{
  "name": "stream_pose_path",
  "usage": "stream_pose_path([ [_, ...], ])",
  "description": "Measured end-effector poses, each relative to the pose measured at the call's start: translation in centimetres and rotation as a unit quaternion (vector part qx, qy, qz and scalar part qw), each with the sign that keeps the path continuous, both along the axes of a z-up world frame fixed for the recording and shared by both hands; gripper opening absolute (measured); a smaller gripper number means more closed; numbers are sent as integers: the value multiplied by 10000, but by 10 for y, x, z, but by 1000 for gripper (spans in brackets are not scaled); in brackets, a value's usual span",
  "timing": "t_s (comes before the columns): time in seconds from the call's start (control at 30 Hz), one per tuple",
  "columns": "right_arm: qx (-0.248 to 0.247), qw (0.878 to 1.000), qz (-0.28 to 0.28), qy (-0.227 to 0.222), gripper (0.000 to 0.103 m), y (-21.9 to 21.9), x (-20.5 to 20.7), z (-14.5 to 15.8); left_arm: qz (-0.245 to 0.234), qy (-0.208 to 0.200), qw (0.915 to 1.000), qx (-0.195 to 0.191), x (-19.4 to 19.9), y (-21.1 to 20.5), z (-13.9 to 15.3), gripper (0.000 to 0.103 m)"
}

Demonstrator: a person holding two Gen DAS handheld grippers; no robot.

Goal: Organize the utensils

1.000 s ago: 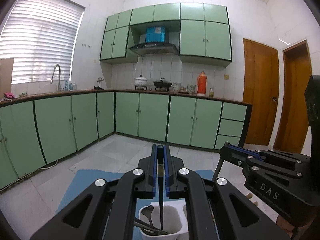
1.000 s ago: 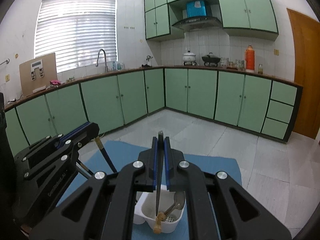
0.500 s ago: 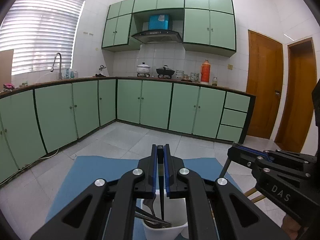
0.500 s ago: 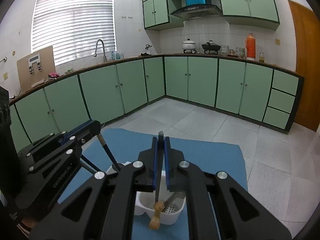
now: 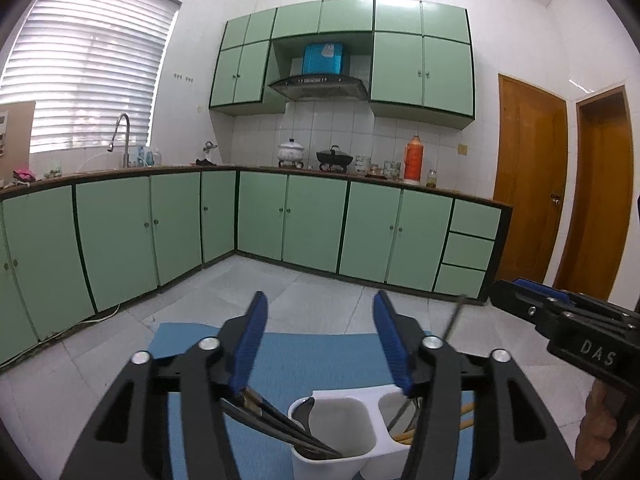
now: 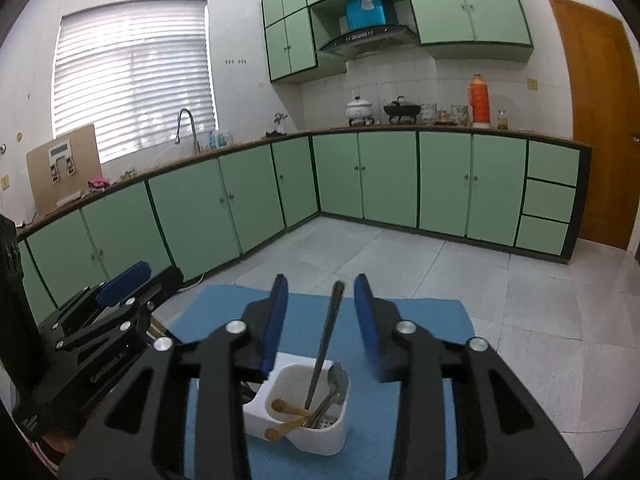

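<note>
Both tools hang over a white two-compartment utensil holder that stands on a blue mat. The left tool has just been opening; its blue pads stand wide apart with nothing between them, above the compartment where dark chopsticks lean. The right tool has also just been opening; a dark chopstick stands loose between its pads, touching neither, its lower end in the compartment with a spoon and wooden handles.
</note>
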State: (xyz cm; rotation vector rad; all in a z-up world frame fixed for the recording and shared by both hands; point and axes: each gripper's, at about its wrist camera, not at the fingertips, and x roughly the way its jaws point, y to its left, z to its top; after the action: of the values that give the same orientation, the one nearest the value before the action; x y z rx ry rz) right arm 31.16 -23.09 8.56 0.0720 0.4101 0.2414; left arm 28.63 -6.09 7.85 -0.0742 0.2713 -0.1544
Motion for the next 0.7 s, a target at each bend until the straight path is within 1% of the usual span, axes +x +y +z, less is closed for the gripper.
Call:
stream_pose_path([
  [0.03, 3, 10000, -19, -40, 44, -2, -3, 2, -4, -46, 10000, 0, -3, 0, 2, 63],
  [0.07, -5, 10000, -40, -86, 49, -3, -7, 3, -11, -95, 10000, 4, -7, 1, 4, 69],
  [0.1, -15, 9999, -62, -124, 53, -5, -10, 4, -15, -131, 9999, 11, -10, 1, 5, 73],
  [0.13, -23, 9998, -88, -167, 60, -7, -14, 5, -19, -162, 9999, 19, -12, 1, 6, 76],
  [0.2, -34, 9995, -139, -280, 68, -10, -25, 6, -16, -218, 9998, 18, -20, 3, 8, 84],
  [0.27, -41, 9993, -152, -348, 77, -13, -33, 7, -35, -266, 9996, -6, -29, 5, 10, 87],
  [0.33, -55, 9990, -161, -414, 83, -15, -44, 7, -49, -292, 9996, 0, -38, 6, 10, 89],
  [0.57, -77, 9985, -169, -521, 94, -18, -77, 7, -111, -272, 9996, 20, -68, 10, 9, 97],
  [0.7, -93, 9986, -154, -503, 96, -19, -98, 4, -113, -222, 9996, 100, -91, 8, 5, 97],
])
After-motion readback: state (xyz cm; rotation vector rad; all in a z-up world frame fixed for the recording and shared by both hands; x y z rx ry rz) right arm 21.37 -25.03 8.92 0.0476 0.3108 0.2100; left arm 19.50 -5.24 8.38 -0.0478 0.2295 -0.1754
